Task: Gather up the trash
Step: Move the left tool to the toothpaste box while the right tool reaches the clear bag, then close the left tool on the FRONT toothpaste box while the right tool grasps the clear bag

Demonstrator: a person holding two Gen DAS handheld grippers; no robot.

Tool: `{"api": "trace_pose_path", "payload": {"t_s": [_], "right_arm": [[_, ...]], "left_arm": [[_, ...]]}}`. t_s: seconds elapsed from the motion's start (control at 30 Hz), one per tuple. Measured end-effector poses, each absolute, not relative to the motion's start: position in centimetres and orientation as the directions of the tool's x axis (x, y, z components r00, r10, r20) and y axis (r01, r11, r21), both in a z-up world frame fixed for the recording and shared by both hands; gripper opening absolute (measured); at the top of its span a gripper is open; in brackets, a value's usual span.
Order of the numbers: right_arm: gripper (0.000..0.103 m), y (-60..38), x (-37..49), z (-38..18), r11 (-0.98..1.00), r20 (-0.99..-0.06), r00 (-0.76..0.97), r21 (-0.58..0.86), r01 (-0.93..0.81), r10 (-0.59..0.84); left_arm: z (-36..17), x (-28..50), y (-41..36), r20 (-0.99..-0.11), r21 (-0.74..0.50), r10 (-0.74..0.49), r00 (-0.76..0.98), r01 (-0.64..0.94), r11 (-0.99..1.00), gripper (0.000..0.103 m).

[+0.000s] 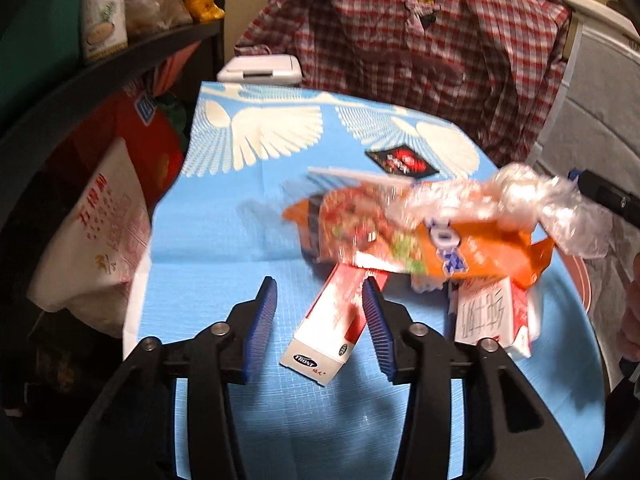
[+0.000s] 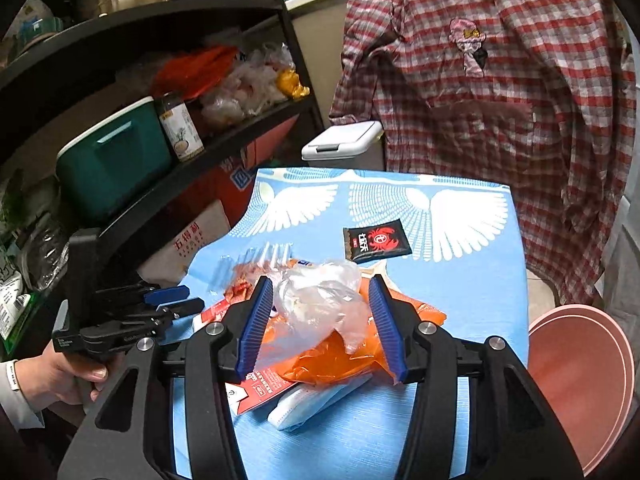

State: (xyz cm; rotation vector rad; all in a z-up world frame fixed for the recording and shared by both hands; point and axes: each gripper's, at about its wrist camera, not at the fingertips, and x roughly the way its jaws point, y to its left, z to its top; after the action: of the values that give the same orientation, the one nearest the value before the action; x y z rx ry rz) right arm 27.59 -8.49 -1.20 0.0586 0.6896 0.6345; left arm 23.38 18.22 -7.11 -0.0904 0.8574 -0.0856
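Nearest, the left gripper (image 1: pixel 320 320) stands with jaws about half open; a red-and-white carton (image 1: pixel 334 320) lies between its pads, apparently ungripped. The right gripper (image 2: pixel 320 324), likewise half open, straddles a crumpled clear plastic bag (image 2: pixel 320 304) atop an orange wrapper (image 2: pixel 328 360); no pad presses it. Farther off, a black sachet (image 2: pixel 376 243) lies on the blue cloth (image 2: pixel 472 300). Beyond hangs a plaid shirt (image 2: pixel 500 80).

You have a table under a blue cloth (image 2: pixel 472 300) with white wing prints. On it: a black sachet (image 2: pixel 376 243) lying apart at the far side, a red-white box (image 1: pixel 334 322), a carton (image 1: pixel 490 316), a mask (image 2: pixel 316 404), and an orange wrapper (image 1: pixel 472 248) topped by clear plastic (image 2: pixel 320 304).
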Motion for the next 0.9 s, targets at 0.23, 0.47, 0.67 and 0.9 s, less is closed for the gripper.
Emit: {"api": "trace_pose_path", "payload": {"t_s": [0.23, 0.47, 0.67, 0.9], "right_arm": [[0.051, -7.7, 28.2, -2.5, 0.807, -0.607, 0.565, 0.242, -0.538, 0.559], [0.048, -7.5, 28.4, -3.2, 0.813, -0.633, 0.554, 0.226, -0.536, 0.541], [0.026, -7.6, 28.4, -3.2, 0.811, -0.634, 0.551, 0.224, -0.541, 0.543], [0.009, -8.2, 28.0, -2.6, 0.813, -0.620, 0.565, 0.226, -0.536, 0.545]], "left_arm": [[-8.9, 23.9, 18.0, -0.786, -0.123, -0.142, 0.602, 0.074, 0.990, 0.055], [-9.3, 24.0, 17.4, -0.799, -0.120, -0.152, 0.582, 0.094, 0.988, 0.056], [-9.6, 23.9, 16.9, -0.809, -0.104, -0.151, 0.568, 0.115, 0.988, 0.056], [-9.9, 24.0, 17.0, -0.834, -0.080, -0.125, 0.538, 0.107, 0.991, 0.040]]}}
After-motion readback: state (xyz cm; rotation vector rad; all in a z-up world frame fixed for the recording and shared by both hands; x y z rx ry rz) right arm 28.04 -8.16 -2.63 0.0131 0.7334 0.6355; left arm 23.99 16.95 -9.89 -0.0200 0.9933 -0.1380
